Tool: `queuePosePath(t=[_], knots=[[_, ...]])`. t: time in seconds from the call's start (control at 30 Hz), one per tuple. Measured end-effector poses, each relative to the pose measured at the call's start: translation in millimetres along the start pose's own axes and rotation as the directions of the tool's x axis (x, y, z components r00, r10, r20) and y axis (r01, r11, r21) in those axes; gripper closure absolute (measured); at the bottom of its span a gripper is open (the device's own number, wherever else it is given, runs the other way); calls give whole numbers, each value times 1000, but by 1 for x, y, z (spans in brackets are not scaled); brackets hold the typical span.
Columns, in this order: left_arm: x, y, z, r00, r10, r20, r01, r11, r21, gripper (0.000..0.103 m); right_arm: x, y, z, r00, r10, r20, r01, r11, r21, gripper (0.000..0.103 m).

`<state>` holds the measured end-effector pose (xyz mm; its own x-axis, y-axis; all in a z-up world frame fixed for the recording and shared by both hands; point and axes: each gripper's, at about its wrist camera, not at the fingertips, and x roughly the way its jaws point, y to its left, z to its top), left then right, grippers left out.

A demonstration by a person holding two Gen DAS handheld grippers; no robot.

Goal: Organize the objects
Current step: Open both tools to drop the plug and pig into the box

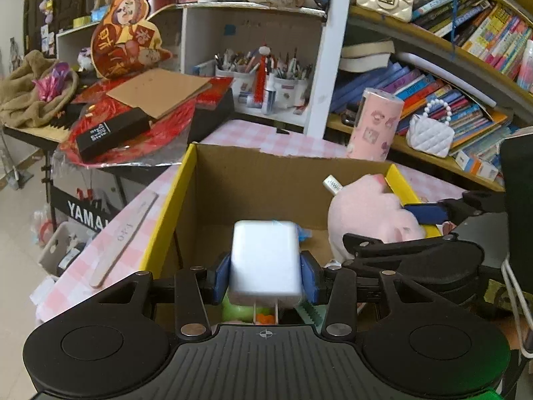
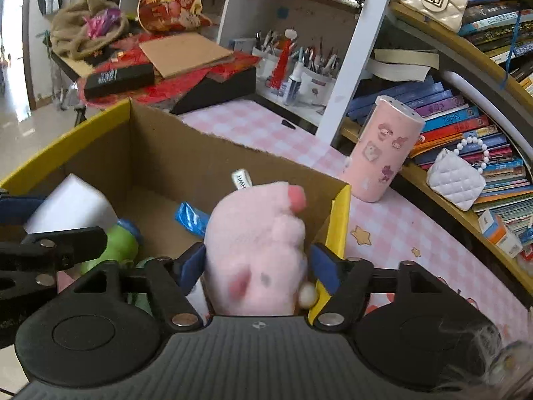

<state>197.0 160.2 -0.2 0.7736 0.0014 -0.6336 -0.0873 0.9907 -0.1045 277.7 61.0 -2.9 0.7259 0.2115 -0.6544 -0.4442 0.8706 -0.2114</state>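
An open cardboard box with yellow rims (image 1: pixel 166 213) (image 2: pixel 339 220) stands on the pink checked tablecloth. My left gripper (image 1: pixel 266 276) is shut on a white rectangular block (image 1: pixel 265 256), holding it above the box's near part; the block (image 2: pixel 70 203) shows at the left in the right wrist view. My right gripper (image 2: pixel 258 266) hangs over the box's right corner with a pink plush toy (image 2: pixel 256 246) (image 1: pixel 366 213) between its blue pads; a gap shows at the right pad, and the toy looks blurred. A green toy (image 2: pixel 116 246) and a blue wrapper (image 2: pixel 190 216) lie in the box.
A pink tumbler (image 1: pixel 373 123) (image 2: pixel 383 153) stands behind the box. A long nail file (image 1: pixel 123 240) lies on the cloth to the box's left. A white quilted purse (image 2: pixel 456 180) and crammed bookshelves fill the right. A cluttered keyboard stand (image 1: pixel 110 133) is at the left.
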Motion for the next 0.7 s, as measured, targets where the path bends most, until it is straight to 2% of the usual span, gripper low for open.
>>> queuePosePath(t=[0.07, 0.13, 0.2, 0.47, 0.7], knots=[[-4, 2, 3, 1000, 6, 19, -6, 1000, -7, 53, -5, -3, 1, 1000, 6, 18, -6, 1000, 28, 30], [-11, 5, 5, 999, 15, 48, -14, 1000, -16, 38, -13, -8, 2, 999, 13, 42, -15, 998, 58, 27], [-19, 7, 8, 997, 7, 79, -5, 1000, -24, 34, -25, -11, 4, 997, 1, 73, -7, 996, 87, 23], [-67, 1, 8, 984, -25, 176, 27, 1000, -14, 19, -88, -19, -10, 982, -72, 175, 32, 974, 222, 23], [-108, 0, -12, 977, -40, 209, 40, 999, 2, 11, -144, -16, -47, 970, -154, 187, 87, 941, 327, 23]])
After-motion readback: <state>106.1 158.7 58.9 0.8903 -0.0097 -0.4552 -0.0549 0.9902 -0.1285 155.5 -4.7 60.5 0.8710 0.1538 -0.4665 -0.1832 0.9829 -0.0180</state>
